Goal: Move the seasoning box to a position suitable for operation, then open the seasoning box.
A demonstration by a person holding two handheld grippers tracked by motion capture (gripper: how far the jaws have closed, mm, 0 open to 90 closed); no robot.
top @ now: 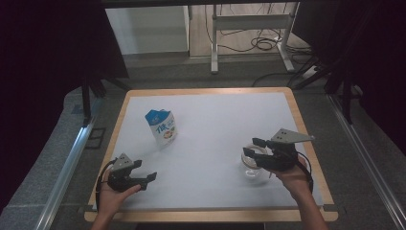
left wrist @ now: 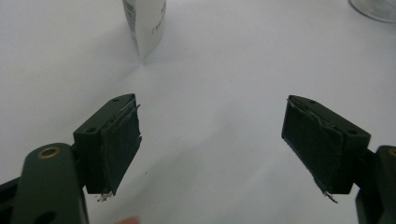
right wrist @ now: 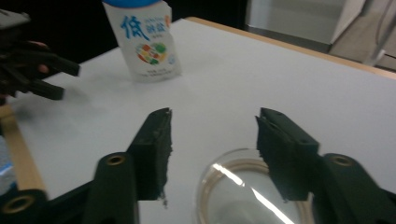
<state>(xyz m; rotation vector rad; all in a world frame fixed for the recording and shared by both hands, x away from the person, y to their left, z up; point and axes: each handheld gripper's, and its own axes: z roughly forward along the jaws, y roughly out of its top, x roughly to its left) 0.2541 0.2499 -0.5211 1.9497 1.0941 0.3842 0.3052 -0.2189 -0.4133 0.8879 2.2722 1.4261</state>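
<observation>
Where the white table (top: 215, 158) with its wooden rim fills a dark room, the right gripper (top: 254, 146) hovers half-open, empty, above the upright clear glass (top: 252, 165). Beyond the glass stands the pouch (top: 162, 127); the left gripper (top: 145, 170) gapes wide.

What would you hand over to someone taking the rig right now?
Left gripper: open, holds nothing, low near the table's front left.
Right gripper: jaws part open, over the glass bowl at front right, not gripping it.
Pouch: upright, left of centre, untouched.
Done: nothing visibly moved or poured; the bowl looks empty.
Left: probably bring pouch and bowl together; which gets lifted first can't be told.
</observation>
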